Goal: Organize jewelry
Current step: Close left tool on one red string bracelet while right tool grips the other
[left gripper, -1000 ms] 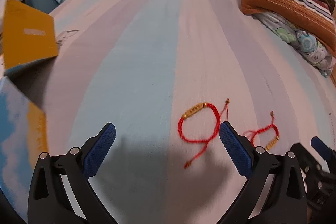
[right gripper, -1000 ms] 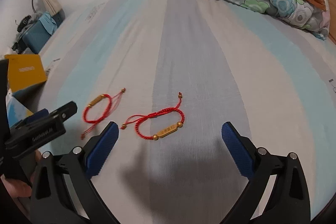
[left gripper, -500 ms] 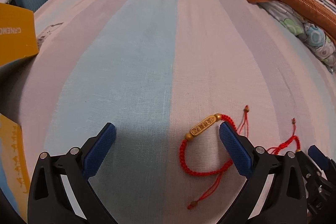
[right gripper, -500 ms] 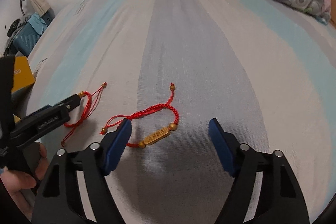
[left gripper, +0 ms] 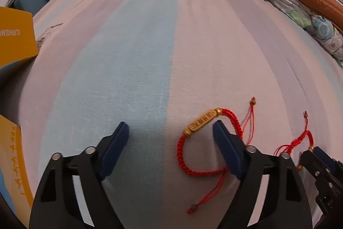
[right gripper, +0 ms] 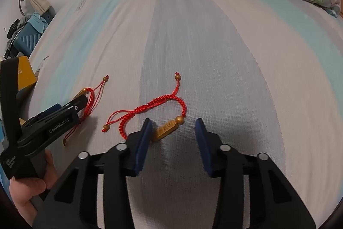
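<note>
Two red cord bracelets with gold bar beads lie on the striped bedsheet. My left gripper point(left gripper: 170, 133) is open and low over the sheet; its right finger point(left gripper: 227, 149) sits inside the loop of the left bracelet point(left gripper: 201, 121). My right gripper point(right gripper: 173, 132) is open, its jaws partly closed around the gold bar of the right bracelet point(right gripper: 166, 129), with the left pad point(right gripper: 142, 143) touching the bar's end. The right bracelet's cord also shows in the left wrist view point(left gripper: 300, 138). The left bracelet shows in the right wrist view point(right gripper: 90, 100), partly hidden by the left gripper point(right gripper: 70, 106).
A yellow box point(left gripper: 15, 35) stands at the left edge of the bed, with another yellow and blue box point(left gripper: 10, 164) nearer. Folded quilts and a floral pillow point(left gripper: 300, 3) lie at the far right. A blue suitcase point(right gripper: 25, 35) stands beyond the bed's left side.
Both grippers have dropped lower and moved forward onto the bracelets. Both grippers' jaws have narrowed, the right around the gold bar; the left gripper's right finger now sits inside the left bracelet's loop.
</note>
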